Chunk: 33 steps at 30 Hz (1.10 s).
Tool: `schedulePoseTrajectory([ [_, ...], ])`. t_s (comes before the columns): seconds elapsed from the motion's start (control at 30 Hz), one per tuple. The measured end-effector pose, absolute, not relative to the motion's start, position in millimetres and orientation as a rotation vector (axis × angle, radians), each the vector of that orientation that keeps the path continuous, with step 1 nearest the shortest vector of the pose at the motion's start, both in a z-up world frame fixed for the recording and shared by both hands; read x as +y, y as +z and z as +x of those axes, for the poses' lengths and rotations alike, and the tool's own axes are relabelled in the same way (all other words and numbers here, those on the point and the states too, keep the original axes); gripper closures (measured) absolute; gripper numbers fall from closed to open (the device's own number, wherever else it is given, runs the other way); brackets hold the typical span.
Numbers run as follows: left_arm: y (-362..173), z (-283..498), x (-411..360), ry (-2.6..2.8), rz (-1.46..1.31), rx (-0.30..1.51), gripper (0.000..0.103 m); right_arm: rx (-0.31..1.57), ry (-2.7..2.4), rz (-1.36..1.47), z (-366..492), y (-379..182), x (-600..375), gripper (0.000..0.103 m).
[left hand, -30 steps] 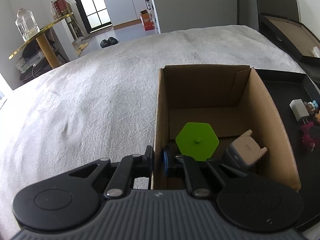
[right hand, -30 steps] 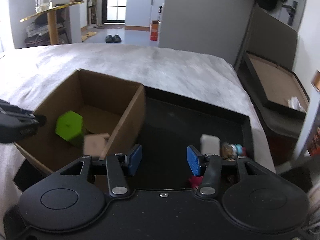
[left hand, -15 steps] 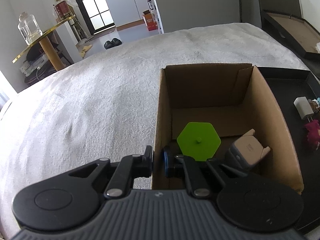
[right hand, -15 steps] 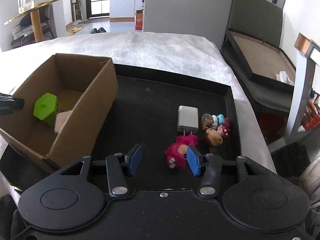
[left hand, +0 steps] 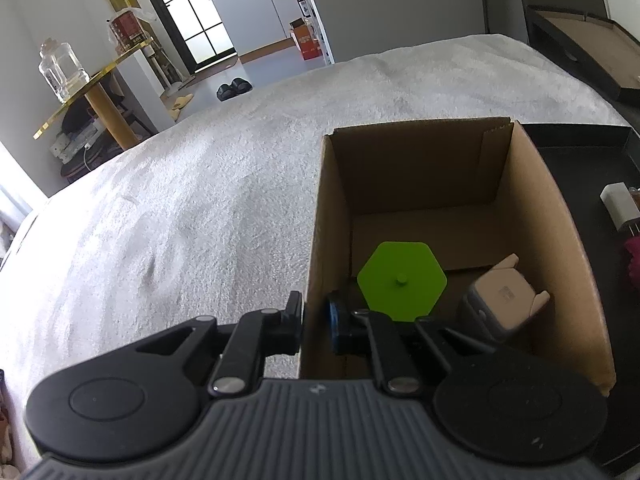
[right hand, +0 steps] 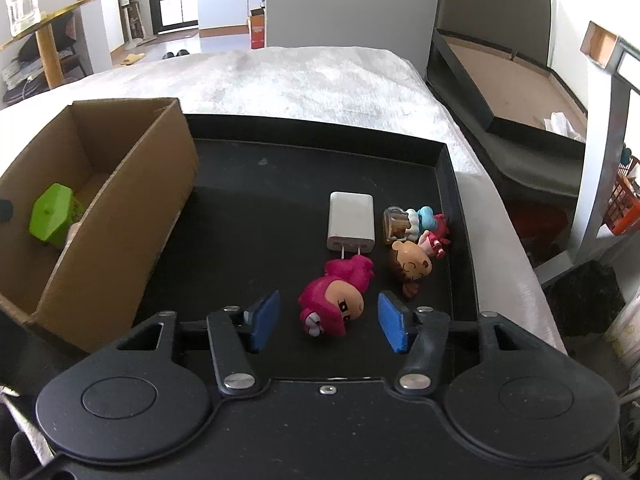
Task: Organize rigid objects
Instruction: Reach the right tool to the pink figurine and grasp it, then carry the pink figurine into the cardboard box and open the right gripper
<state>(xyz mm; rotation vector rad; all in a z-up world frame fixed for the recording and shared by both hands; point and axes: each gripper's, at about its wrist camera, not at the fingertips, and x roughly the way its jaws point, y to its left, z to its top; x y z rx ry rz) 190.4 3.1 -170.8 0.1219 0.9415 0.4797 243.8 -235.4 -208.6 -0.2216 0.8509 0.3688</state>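
My left gripper (left hand: 314, 320) is shut on the left wall of the cardboard box (left hand: 316, 216). Inside the box lie a green hexagonal piece (left hand: 402, 280) and a beige-grey gadget (left hand: 500, 300). In the right wrist view the box (right hand: 120, 216) stands on the left of a black tray (right hand: 248, 216), with the green piece (right hand: 50, 216) inside. My right gripper (right hand: 326, 320) is open, its pads either side of a magenta figurine (right hand: 336, 300) lying on the tray. A white charger (right hand: 351, 220) and a brown-haired figurine (right hand: 412, 260) lie just beyond.
A small cluster of toys (right hand: 416, 220) lies by the tray's right rim (right hand: 450, 200). The tray rests on a white fuzzy blanket (left hand: 180, 220). A dark open case (right hand: 500, 92) stands to the right. A gold side table (left hand: 100, 92) with a glass jar stands far left.
My right gripper has swung right from the box to the toys, now open around the magenta figurine. My left gripper has kept its hold on the box wall.
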Motion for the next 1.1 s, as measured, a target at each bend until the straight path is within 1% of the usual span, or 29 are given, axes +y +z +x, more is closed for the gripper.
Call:
schedulePoseTrajectory([
  [0.33,-173,192,3,0.483,0.132,0.947,0.091,0.9,0.341,-0.213,262,-228,-231,0.045],
  [0.37,-173,192,3,0.481,0.129,0.946,0.091,0.906,0.342,-0.215,262,-230,-230,0.048],
  [0.43,-172,191,5,0.479,0.118,0.946,0.091,0.917,0.339,-0.216,263,-232,-231,0.062],
  [0.77,-171,189,6,0.475,0.105,0.935,0.091,0.851,0.362,-0.252,252,-207,-224,0.062],
  [1.1,-166,185,12,0.462,0.066,0.919,0.092,0.744,0.416,-0.254,240,-164,-204,0.062],
])
